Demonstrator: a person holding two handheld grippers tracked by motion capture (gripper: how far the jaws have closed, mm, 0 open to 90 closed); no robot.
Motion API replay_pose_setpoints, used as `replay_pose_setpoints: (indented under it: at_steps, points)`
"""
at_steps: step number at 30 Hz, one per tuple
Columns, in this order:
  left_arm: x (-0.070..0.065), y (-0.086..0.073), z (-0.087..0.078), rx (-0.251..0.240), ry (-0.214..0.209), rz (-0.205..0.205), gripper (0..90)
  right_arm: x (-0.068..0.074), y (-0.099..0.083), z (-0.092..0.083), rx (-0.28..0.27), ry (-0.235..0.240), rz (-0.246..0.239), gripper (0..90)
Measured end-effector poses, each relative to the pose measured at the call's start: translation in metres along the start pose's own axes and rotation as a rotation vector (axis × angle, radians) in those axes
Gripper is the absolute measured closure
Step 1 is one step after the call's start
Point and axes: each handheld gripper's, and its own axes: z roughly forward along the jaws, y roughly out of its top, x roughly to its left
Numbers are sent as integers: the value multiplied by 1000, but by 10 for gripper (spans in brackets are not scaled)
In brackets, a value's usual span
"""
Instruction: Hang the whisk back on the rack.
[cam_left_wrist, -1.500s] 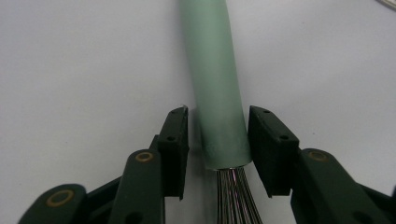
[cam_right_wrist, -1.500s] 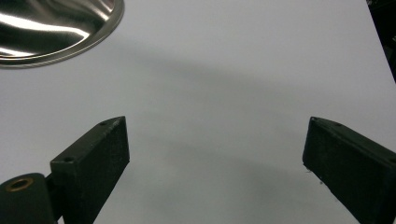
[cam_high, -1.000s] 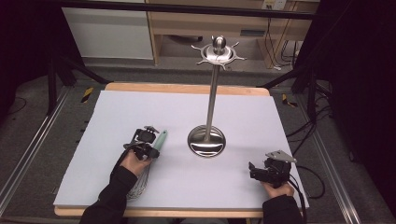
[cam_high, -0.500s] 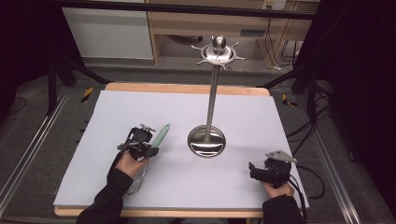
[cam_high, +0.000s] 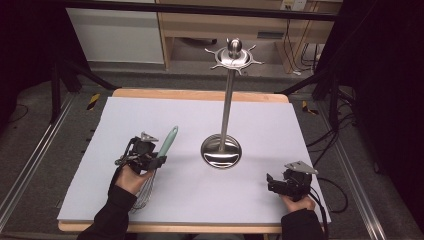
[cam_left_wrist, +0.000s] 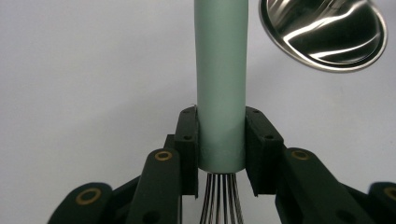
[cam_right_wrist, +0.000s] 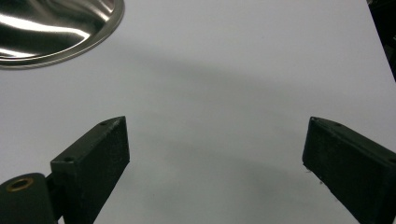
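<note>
I see my left gripper (cam_high: 150, 159) on the left side of the white table top (cam_high: 200, 115). Its two black jaws are squeezed tight on the green handle of a whisk (cam_high: 159, 156). In the left gripper view the handle (cam_left_wrist: 221, 79) stands straight up between the jaws, and the thin wires (cam_left_wrist: 220, 198) hang down below them. From above, the handle points up and away from me, toward the far side of the table, and the wire end (cam_high: 143, 192) sits back by my left hand (cam_high: 131, 178). I cannot tell if the wires touch the table.

My right gripper (cam_high: 276, 183) is near the front right corner of the table. Its jaws are wide apart and hold nothing. In the right gripper view I see bare white table between them.

A shiny metal stand (cam_high: 226, 95) is in the middle of the table. It has a round base (cam_high: 221, 152), a tall thin pole, and a top with little hooks (cam_high: 234, 56). The whisk is just to the left of the base, not touching it.
</note>
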Motion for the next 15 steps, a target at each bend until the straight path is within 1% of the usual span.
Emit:
replay_pose_setpoints:
  at_steps: [5,9,13,15]
  points:
    - [1,-3,-7,-33,-6,1,686,0,0,0,0,0,0,78]
    - [2,-4,-14,-59,-11,-9,686,0,0,0,1,0,-1,78]
    - [2,-7,-21,-92,-14,-6,686,0,0,0,1,-1,1,78]
    - [3,-8,-25,-118,-12,-5,686,0,0,0,-1,1,2,78]
